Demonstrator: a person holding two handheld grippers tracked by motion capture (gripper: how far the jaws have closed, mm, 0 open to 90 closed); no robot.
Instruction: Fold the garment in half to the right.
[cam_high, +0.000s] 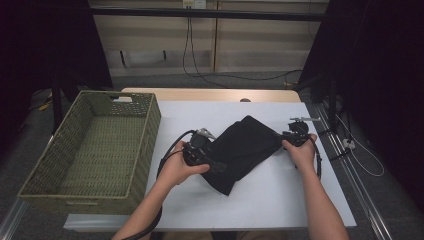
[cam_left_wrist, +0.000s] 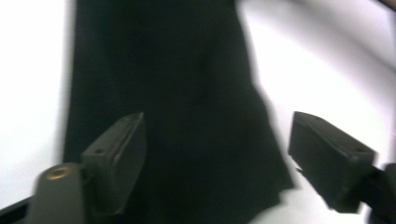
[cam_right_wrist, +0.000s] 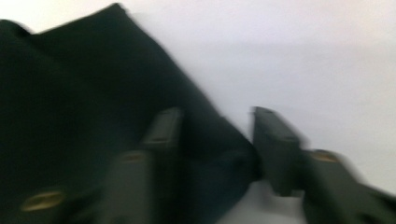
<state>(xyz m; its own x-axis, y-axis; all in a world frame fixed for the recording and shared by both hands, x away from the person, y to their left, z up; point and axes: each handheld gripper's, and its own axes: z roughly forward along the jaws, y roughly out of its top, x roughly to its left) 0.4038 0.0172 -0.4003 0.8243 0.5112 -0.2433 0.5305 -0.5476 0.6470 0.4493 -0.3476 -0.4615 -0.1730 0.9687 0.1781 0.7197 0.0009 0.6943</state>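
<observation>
**Both grippers at the black cloth, jaws apart**

The left gripper (cam_left_wrist: 215, 163) stands with its two black jaws spread wide; the folded black fabric cloth (cam_left_wrist: 177, 107) lies under and between them, one jaw over the cloth and the other over bare white surface, neither pad pressing on it; in the high view this gripper (cam_high: 210, 159) sits at the cloth's near-left edge. The right gripper (cam_right_wrist: 217, 149) has its jaws partly open, astride the cloth's pointed corner; the picture is blurred, so whether a pad brushes the fabric is hard to say, though no pinch shows; from above, this gripper (cam_high: 289, 136) meets the cloth's right tip. The cloth (cam_high: 242, 150) rests mid-table on the white tabletop (cam_high: 280, 200), lying slantwise between the two hands. Well to the left stands a rectangular green woven basket (cam_high: 147, 145), its long side along the table's edge.
</observation>
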